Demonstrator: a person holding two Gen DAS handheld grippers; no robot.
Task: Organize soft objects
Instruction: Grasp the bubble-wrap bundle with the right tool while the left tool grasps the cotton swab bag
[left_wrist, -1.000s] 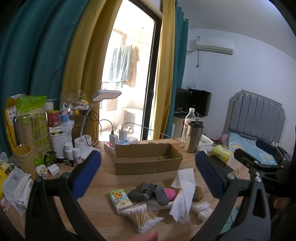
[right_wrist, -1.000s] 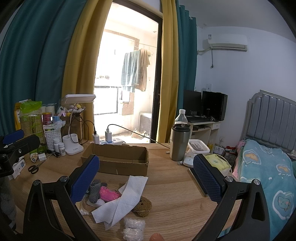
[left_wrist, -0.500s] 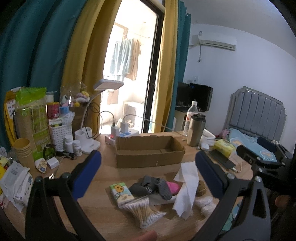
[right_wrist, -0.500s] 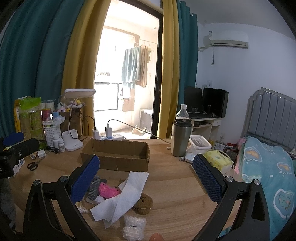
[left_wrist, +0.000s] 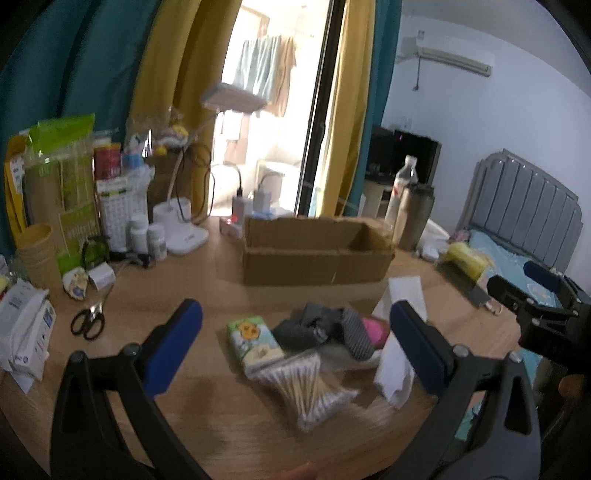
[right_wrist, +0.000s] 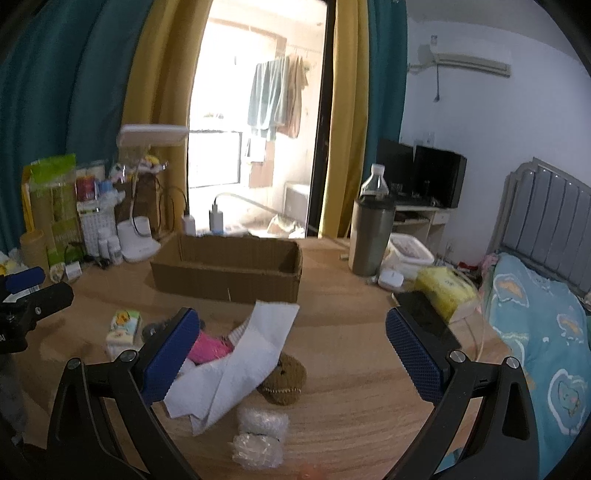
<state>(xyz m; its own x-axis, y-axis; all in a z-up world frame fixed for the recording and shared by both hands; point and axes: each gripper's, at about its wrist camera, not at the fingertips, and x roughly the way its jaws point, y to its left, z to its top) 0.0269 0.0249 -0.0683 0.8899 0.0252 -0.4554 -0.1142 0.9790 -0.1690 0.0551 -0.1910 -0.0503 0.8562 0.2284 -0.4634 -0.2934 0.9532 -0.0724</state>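
Both grippers are hovering wide-jawed, holding nothing: left gripper (left_wrist: 295, 350) over the cotton swabs (left_wrist: 308, 387), right gripper (right_wrist: 291, 354) over the paper towel (right_wrist: 240, 365) (cardboard box (right_wrist: 227, 275) sitting toward the tabletop's far edge).

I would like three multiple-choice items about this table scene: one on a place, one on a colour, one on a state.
1. Where does the cardboard box stand?
A. behind the pile of soft things
B. on the bed
C. under the table

2. What colour are the pads of the right tongs?
A. red
B. blue
C. white

3. What is the state of the left tongs?
A. shut on the white paper towel
B. shut on the scissors
C. open, holding nothing

Answers:
1. A, the box sits farther back on the table than the white paper towel and the pink item.
2. B, both pads are blue.
3. C, the jaws stand wide apart above the cotton swabs.
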